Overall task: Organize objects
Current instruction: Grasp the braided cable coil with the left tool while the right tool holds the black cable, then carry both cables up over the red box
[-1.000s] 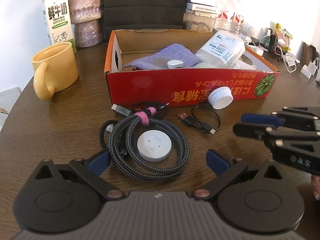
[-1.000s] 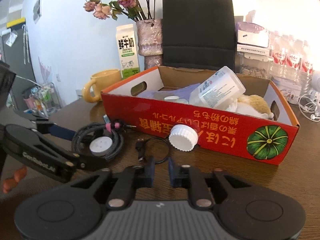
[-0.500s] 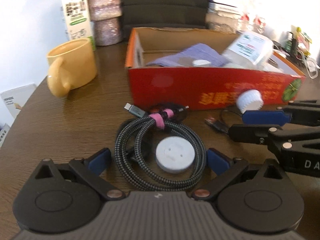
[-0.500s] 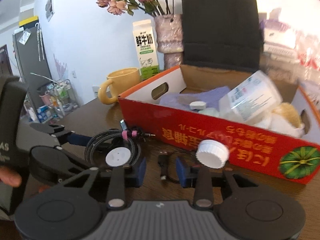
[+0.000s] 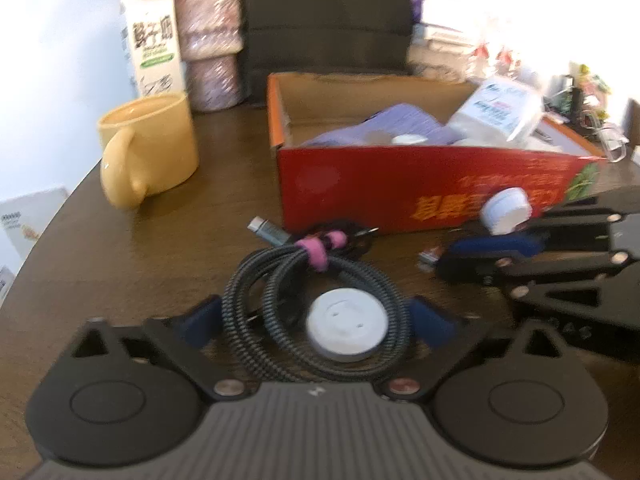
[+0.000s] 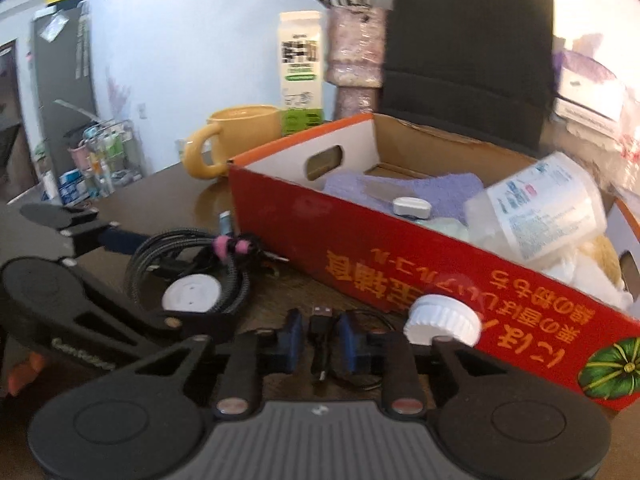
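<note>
A coiled braided cable [image 5: 280,280] with a pink strap and a white round charger puck [image 5: 347,334] lies on the dark wooden table. My left gripper [image 5: 316,320] is open with its fingers on either side of the coil. My right gripper [image 6: 319,338] is open, its blue pads straddling the plug of a thin black USB cable [image 6: 322,316]. A white bottle cap [image 6: 442,320] rests against the red cardboard box [image 6: 360,240], which holds a purple cloth [image 6: 404,188] and a plastic bottle [image 6: 540,216].
A yellow mug [image 5: 150,148] stands left of the box, with a milk carton [image 5: 154,44], a wrapped vase [image 5: 210,40] and a black bag [image 5: 328,20] behind. Clutter lies at the far right. The table edge curves at the left.
Both grippers moved forward: the left now has the cable coil between its fingers, and the right opened from nearly shut and now straddles the USB plug.
</note>
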### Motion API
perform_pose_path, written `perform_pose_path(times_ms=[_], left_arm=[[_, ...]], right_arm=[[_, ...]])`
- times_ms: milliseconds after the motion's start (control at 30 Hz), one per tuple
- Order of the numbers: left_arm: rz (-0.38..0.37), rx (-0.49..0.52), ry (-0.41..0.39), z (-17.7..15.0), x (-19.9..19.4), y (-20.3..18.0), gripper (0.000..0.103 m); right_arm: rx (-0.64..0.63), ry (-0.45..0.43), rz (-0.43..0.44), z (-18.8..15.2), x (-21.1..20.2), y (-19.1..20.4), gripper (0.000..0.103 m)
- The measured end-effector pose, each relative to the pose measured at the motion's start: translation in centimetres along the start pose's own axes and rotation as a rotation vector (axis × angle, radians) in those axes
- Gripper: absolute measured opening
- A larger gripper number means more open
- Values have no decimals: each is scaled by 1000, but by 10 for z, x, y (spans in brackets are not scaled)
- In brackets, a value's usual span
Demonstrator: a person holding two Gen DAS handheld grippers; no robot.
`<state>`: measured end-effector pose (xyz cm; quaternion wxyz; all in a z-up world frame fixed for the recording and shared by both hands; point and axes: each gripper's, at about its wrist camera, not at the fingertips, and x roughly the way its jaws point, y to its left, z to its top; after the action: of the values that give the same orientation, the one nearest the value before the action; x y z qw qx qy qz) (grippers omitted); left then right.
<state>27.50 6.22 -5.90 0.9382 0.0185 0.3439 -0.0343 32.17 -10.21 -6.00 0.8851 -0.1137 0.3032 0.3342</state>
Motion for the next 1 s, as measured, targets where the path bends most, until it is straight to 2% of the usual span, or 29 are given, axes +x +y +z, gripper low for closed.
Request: perform_pose_path(times_ms=[100,233,567,767,1000], left_arm=[[-3,15,-13,-3,-5,-4,88],[-29,-13,-55,-5,-17,-2,82],[-47,-34,-144,-4,-51,-5,80],[-56,-23,-224,11,-76,-12,80],[-78,-35,-299,42,-87,-24,80]], right_arm=[[-47,-13,-27,-2,-3,9,12],[-41,-44,-16,-5,-13,9,12],[-10,-107,-9,-8,-44,5,12],[7,-164,-17,-6,-66,2,12],[22,-252,-62,14,-89,-12,12]])
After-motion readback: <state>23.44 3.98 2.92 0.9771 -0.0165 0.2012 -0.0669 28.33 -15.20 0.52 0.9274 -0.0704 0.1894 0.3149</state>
